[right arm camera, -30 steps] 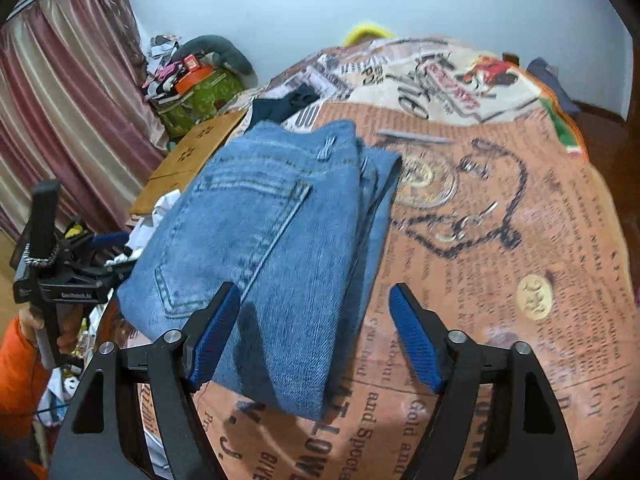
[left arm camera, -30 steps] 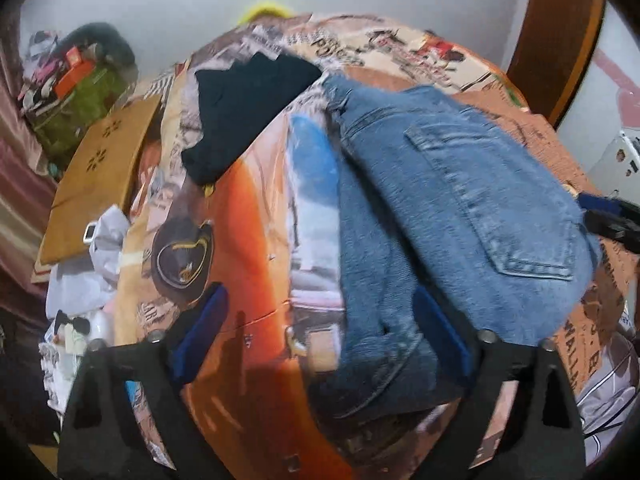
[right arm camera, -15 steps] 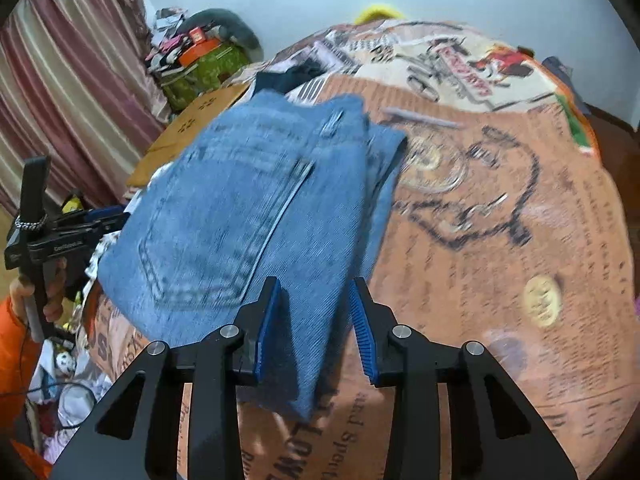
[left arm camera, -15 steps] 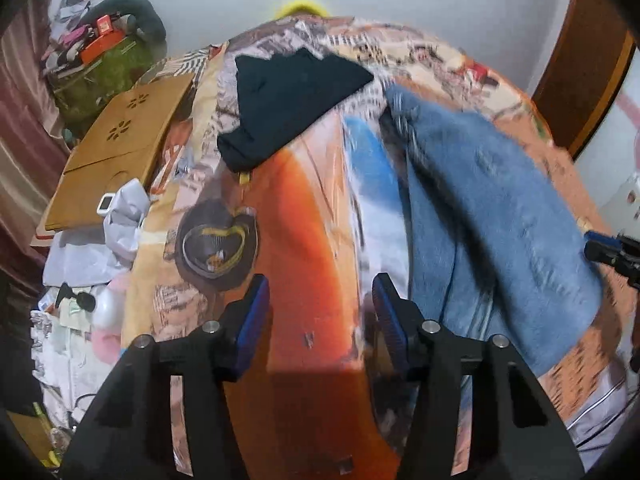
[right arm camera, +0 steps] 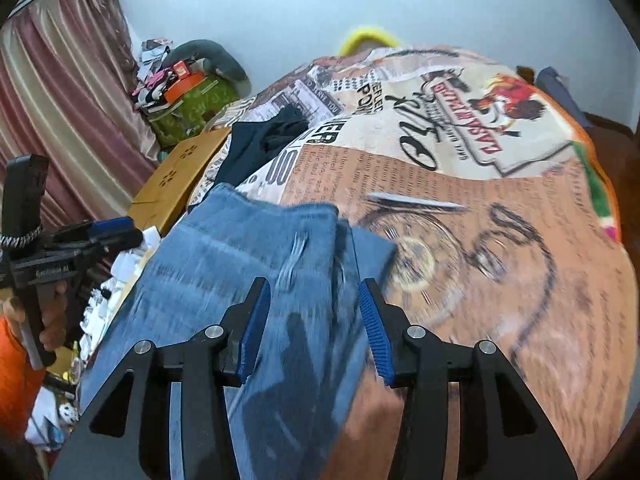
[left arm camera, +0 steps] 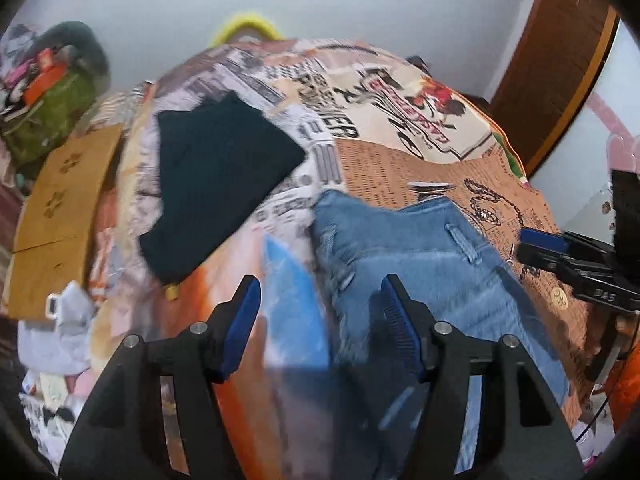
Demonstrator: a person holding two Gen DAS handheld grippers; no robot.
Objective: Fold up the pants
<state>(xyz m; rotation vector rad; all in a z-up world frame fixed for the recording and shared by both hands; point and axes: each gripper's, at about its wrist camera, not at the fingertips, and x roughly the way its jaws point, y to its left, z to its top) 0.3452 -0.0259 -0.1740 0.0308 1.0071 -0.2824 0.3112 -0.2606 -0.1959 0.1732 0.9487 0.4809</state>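
Both grippers have pulled back along the bed since the earlier frames, and the folded stack now sits farther up in each view, with motion blur over the denim. Bedspread with the newspaper print fills most of both views. Jeans lie on it near the edge, folded into a compact stack, waistband and belt loop facing away, a lower layer poking out on the side toward the middle of the bed. A dark garment lies beyond them, apart from the denim, looks folded too. Wooden board leans beside the bed. Left gripper has gone from wide to narrower and its jaws are opening again; nothing is pinched, and the blue pads frame bedspread and the denim edge without pressing on either. Right gripper hovers over the stack's near end, jaws also opening after a squeeze, cloth seen between the pads but no grip that I can tell. Judgement: folding looks essentially done, hands retreating; what remains, if anything, is a pat-down or squaring of the protruding layer.
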